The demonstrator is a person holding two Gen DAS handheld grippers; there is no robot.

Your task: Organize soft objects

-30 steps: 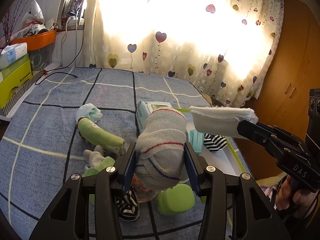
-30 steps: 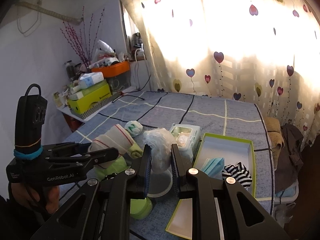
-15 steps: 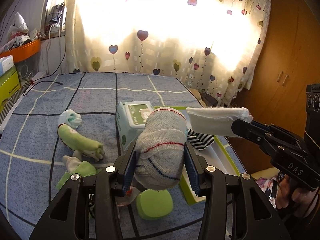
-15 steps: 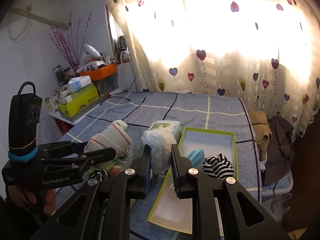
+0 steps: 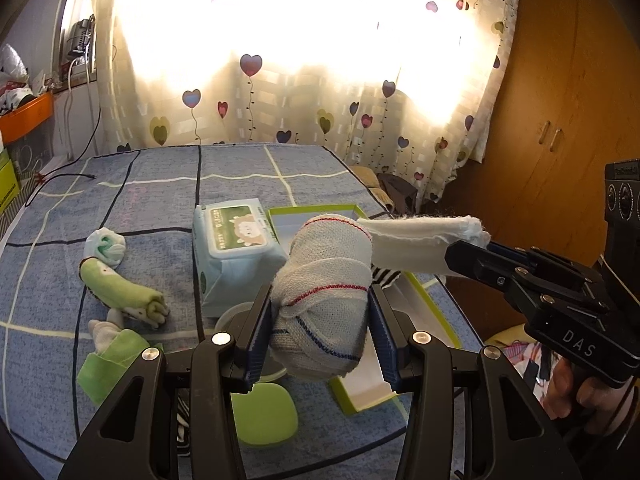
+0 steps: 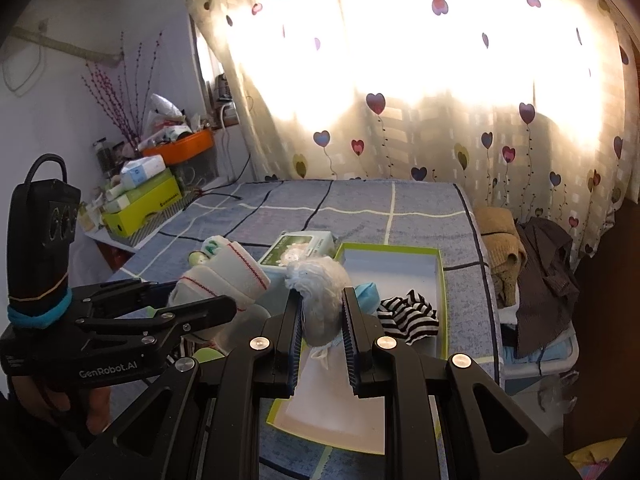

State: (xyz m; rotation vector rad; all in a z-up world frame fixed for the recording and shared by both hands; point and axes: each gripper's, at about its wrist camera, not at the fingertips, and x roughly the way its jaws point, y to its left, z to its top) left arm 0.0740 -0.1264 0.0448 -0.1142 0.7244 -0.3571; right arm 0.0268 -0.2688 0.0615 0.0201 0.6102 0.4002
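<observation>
My left gripper [image 5: 320, 320] is shut on a rolled grey sock with red and blue stripes [image 5: 324, 300], held above the bed beside the green-rimmed box [image 5: 424, 312]. My right gripper [image 6: 320, 320] is shut on a white fluffy cloth [image 6: 320, 292], held above the box [image 6: 392, 248]; the cloth also shows in the left wrist view [image 5: 420, 236]. The box holds a striped black-and-white sock [image 6: 408, 314] and a blue item [image 6: 366, 294]. The left gripper with its sock [image 6: 224, 280] shows in the right wrist view.
On the blue checked bed [image 5: 140, 200] lie a wet-wipes pack [image 5: 236, 248], a green rolled sock [image 5: 120, 288], a small white-green sock ball [image 5: 105, 245], a green-cuffed sock [image 5: 112, 360] and a green lid [image 5: 264, 416]. A cluttered shelf [image 6: 152, 184] stands left; clothes [image 6: 532, 272] pile right.
Both grippers have moved right and forward with their loads, from over the sock pile to the green-rimmed box. Both grips are unchanged.
</observation>
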